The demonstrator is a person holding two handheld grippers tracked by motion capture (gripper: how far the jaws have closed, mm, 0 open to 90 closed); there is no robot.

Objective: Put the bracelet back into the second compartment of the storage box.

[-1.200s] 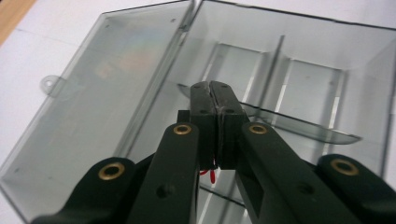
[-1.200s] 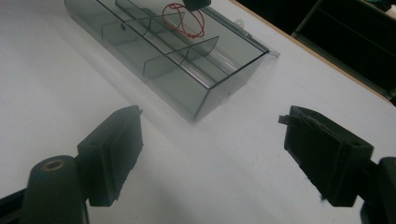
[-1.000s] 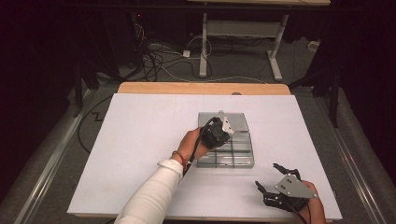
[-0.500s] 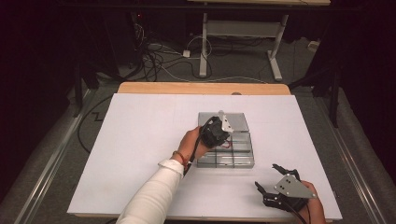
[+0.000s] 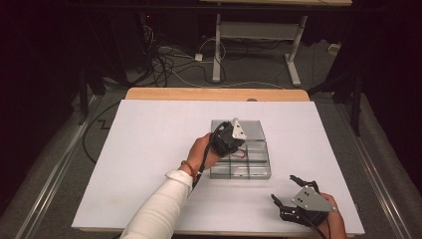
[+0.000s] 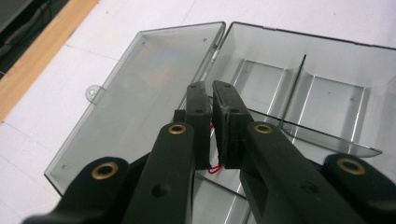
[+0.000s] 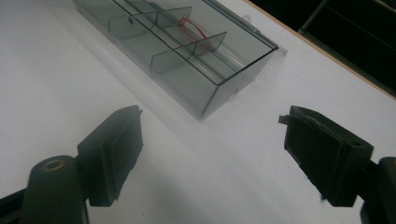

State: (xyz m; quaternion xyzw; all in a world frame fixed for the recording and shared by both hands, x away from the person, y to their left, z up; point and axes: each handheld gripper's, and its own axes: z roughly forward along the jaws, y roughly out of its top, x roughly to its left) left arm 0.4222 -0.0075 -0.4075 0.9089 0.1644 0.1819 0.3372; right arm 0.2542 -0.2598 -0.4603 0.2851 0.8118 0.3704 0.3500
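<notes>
Left gripper [image 6: 212, 100] pinched shut on thin red wire [image 6: 214, 169] above open clear compartment box [image 5: 255, 172] mid-table. Right gripper [image 7: 210, 154] spread wide, idle near box corner. Risk: wire slipping from pads, snagging divider [image 6: 299, 79].

Left of box [image 5: 241, 162]: bare desk [image 5: 149, 149], open passage.
Behind box: flat lid [image 5: 249, 130] blocks.
Inside box: dividers [image 7: 187, 51] cramp entry.
</notes>
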